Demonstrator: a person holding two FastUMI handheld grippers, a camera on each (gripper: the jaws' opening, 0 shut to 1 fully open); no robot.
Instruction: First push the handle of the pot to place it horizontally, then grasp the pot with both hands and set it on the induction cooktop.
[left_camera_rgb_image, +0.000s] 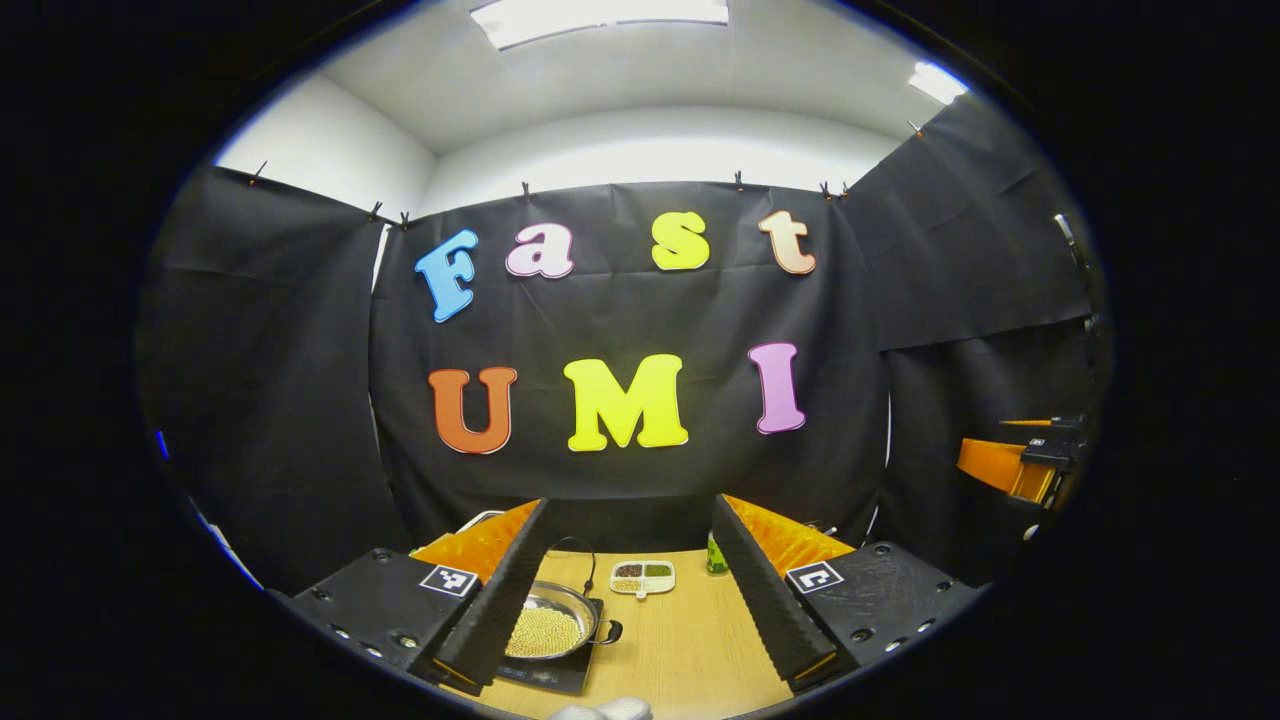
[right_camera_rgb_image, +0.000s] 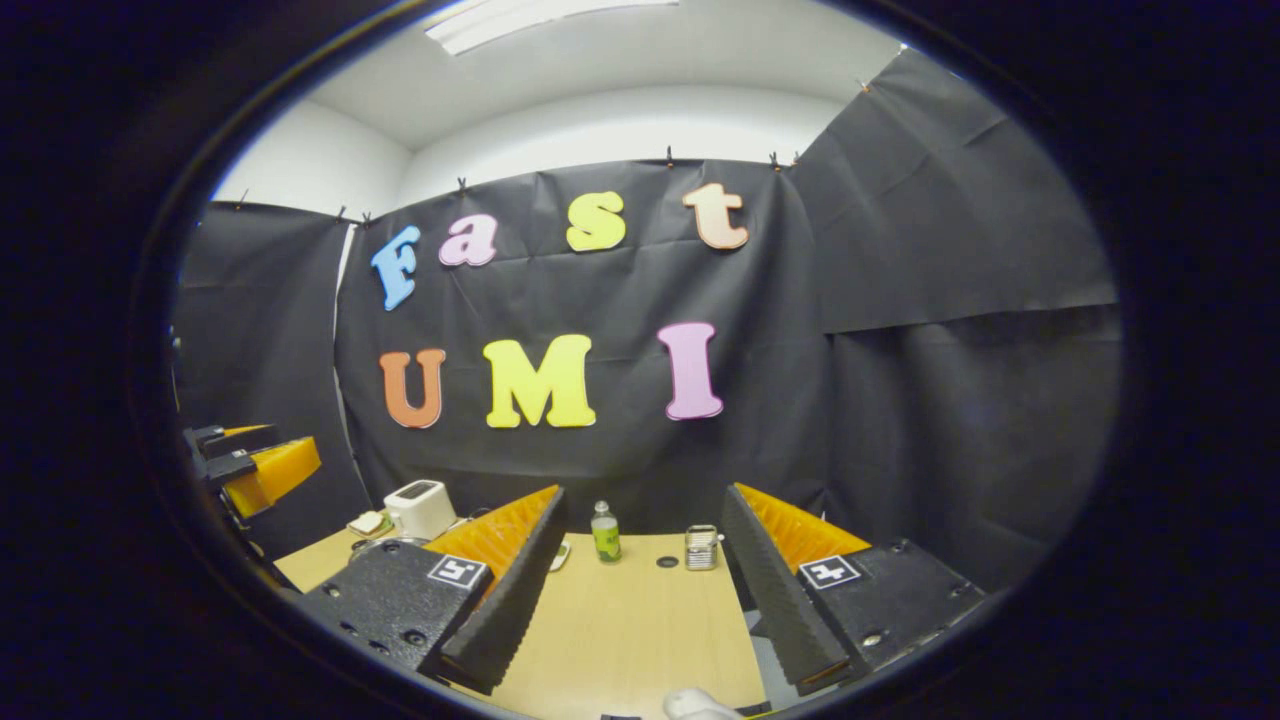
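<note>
While both wide open, left tongs (left_camera_rgb_image: 620, 590) & right tongs (right_camera_rgb_image: 640, 590) hold nothing

No legible words or numbers on anything on the table (right_camera_rgb_image: 640, 630). Only signs are square black-and-white marker tags: the left gripper (left_camera_rgb_image: 631, 500) carries a left tag (left_camera_rgb_image: 447, 580) and a right tag (left_camera_rgb_image: 814, 576) on top of its body, one beside each finger. The right gripper (right_camera_rgb_image: 644, 490) has the same pair (right_camera_rgb_image: 456, 571), (right_camera_rgb_image: 828, 572). They're block patterns, no characters. The bottle (right_camera_rgb_image: 604, 535) has a green label, probably printed, too small to read.
</note>
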